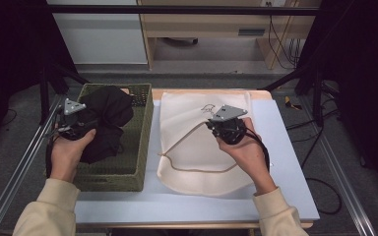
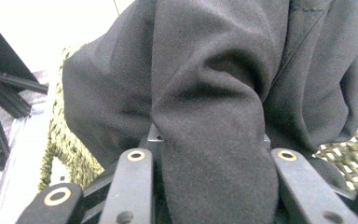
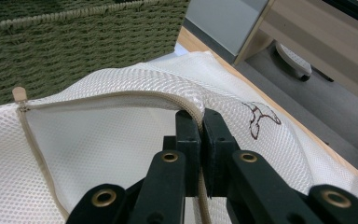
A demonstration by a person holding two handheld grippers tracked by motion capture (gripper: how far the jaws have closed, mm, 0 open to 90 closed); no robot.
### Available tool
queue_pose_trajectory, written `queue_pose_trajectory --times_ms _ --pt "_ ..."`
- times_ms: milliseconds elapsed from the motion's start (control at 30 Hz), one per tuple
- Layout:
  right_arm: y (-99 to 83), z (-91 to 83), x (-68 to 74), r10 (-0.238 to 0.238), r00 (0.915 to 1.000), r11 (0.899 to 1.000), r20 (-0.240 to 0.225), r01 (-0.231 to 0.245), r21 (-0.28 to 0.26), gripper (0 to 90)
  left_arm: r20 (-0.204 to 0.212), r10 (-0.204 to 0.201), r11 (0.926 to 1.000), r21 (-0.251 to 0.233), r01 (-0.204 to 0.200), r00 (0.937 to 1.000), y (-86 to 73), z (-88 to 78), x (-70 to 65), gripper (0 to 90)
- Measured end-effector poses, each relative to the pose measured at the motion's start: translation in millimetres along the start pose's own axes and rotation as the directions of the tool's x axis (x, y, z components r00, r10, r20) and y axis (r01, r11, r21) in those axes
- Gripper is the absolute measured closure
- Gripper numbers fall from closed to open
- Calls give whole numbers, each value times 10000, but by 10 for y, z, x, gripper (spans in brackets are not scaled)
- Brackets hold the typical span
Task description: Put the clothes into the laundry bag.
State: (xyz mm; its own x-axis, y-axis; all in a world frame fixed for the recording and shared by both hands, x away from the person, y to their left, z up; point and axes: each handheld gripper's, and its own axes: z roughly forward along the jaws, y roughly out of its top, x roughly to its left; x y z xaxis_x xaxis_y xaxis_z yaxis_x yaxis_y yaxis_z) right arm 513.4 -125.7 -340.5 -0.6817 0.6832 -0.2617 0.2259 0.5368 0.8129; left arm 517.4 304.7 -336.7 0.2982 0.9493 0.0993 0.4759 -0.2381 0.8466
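The black garment (image 1: 106,123) hangs bunched over the green woven basket (image 1: 138,147), a thick fold of it clamped in the left gripper (image 1: 81,123), whose jaws stand partly closed around the cloth. To the right of the basket and just beside it, the white mesh laundry bag (image 1: 197,167) lies flat on the worktop (image 1: 290,162), its long axis running away from the person. The right gripper (image 1: 216,125) pinches the bag's zipper edge (image 3: 121,97) with jaws nearly together, lifting the mouth open toward the basket. The coming move likely turns on this: the garment lies left of the opening, so the left hand is the nearer one to carry it across. The left gripper view shows the cloth (image 2: 214,116) packed between the jaws; the right gripper view shows the mesh weave and a small printed mark (image 3: 260,116) on the bag.
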Motion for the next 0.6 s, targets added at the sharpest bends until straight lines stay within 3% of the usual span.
queue_pose_trajectory --times_ms 200,367,600 --pt "-1 -6 0 -62 10000 10000 16 62 -3 868 114 186 9982 -574 -179 9998 57 -165 -61 644" --pt "6 -6 -9 4 10000 10000 22 -4 -87 868 416 526 9939 -988 -483 9977 171 -381 -200 644" --pt "-4 5 -11 7 10000 10000 -38 -8 -89 869 922 1236 9850 -1322 -1108 9880 258 -548 -463 643"
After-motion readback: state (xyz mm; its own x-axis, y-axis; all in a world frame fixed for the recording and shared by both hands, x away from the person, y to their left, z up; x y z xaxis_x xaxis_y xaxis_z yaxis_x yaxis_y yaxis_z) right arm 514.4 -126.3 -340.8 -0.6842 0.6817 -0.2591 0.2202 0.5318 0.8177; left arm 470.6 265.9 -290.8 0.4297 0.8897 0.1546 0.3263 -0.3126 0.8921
